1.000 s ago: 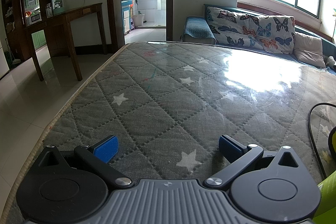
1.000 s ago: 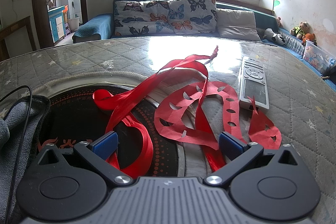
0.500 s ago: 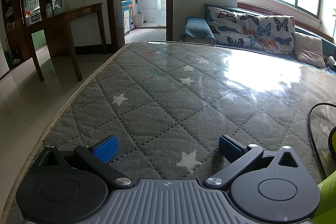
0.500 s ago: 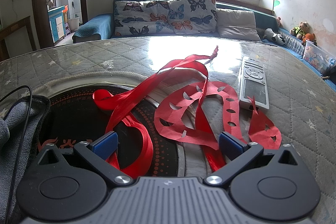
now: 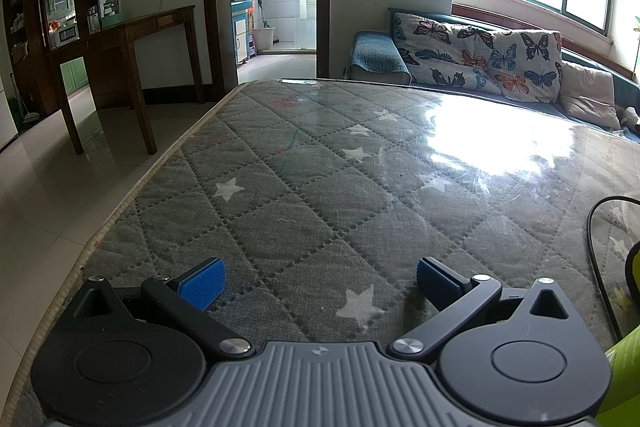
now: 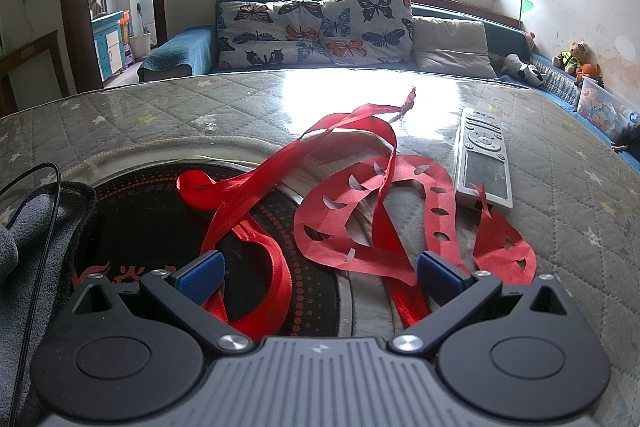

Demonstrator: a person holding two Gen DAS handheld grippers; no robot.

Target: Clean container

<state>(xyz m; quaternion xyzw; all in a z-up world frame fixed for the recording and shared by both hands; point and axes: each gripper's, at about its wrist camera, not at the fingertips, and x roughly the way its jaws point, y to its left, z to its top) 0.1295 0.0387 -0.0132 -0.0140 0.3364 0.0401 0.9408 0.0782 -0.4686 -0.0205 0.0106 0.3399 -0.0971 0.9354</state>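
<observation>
In the right wrist view a round black induction cooktop is set into the quilted table. A red satin ribbon lies across it, and a red cut-paper strip lies beside it on the table. My right gripper is open and empty, low over the ribbon and the paper. My left gripper is open and empty over bare quilted table. A yellow-green object shows at the right edge of the left wrist view; I cannot tell what it is.
A grey cloth with a black cable over it lies left of the cooktop. A silver remote lies to the right. The cable also shows in the left wrist view. The table's left edge drops to tiled floor. A sofa stands behind.
</observation>
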